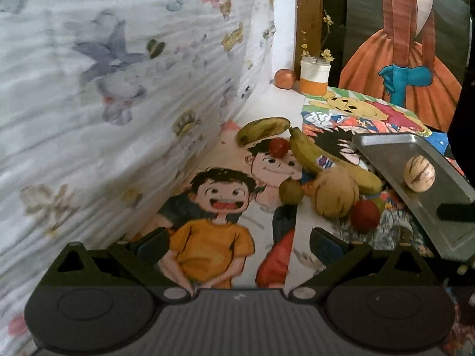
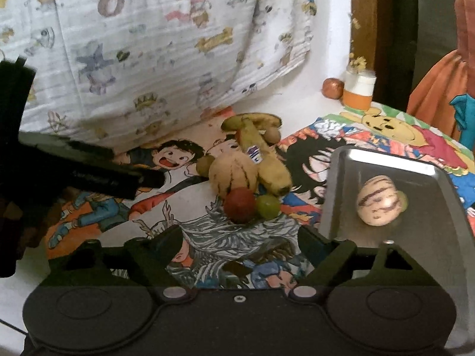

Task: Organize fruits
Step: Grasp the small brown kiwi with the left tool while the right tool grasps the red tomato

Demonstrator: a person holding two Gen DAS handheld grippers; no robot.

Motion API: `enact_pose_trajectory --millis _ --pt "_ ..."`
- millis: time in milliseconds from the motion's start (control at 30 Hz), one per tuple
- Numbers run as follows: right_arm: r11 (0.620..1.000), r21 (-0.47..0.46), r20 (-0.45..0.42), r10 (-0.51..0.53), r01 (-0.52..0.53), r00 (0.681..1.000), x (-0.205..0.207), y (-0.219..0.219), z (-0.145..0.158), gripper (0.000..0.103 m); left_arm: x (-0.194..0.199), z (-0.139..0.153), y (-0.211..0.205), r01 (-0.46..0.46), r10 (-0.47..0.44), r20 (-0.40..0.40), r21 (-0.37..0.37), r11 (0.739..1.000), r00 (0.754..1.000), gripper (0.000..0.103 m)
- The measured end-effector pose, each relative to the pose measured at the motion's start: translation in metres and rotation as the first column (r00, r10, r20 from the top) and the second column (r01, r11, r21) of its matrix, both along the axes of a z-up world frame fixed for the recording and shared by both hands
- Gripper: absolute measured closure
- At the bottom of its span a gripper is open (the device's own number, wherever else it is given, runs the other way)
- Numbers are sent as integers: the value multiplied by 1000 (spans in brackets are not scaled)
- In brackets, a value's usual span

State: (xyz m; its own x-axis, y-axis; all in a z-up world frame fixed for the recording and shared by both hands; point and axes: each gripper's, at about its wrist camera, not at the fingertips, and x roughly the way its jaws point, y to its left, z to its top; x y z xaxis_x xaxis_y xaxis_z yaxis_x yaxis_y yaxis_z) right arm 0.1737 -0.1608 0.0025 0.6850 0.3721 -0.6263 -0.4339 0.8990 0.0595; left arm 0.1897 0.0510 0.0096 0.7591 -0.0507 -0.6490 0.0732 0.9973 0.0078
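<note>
Both tongs stand wide open and hold nothing: the left tongs (image 1: 237,246) hang over the cartoon-printed cloth (image 1: 213,237) that covers the surface, and the right tongs (image 2: 237,246) hang over the same cloth with their right-hand finger (image 2: 314,246) just at the near rim of the metal tray (image 2: 350,160). One pale striped fruit (image 2: 378,200) lies alone in the tray. The other fruit sits heaped mid-surface beside the tray: two bananas (image 2: 261,160), a large tan striped fruit (image 2: 230,175), a red fruit (image 2: 239,204) and a green one (image 2: 267,206) touching it at the near side. The left view alone shows a small red fruit (image 1: 279,147) between the bananas and a green-brown fruit (image 1: 291,191) against the tan one. The right view alone shows the left tool's dark body (image 2: 89,169) reaching in from the left edge. At the far corner stand an orange-banded jar (image 1: 314,78) and a coppery ball (image 1: 285,78).
</note>
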Motion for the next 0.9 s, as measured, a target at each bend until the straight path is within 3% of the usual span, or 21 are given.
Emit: enact_pose_trajectory --millis 333,567,900 --pt "1000 17 -49 -11 12 999 23 15 -16 40 44 -13 1 5 -6 -6 -86 996 1000 2" --pt "999 39 -61 -31 33 998 35 17 -20 51 66 -21 -3 15 -18 -25 -122 992 1000 15" --pt "998 54 -51 -34 36 998 41 20 -21 58 77 -25 -13 49 -51 -11 -156 987 999 33"
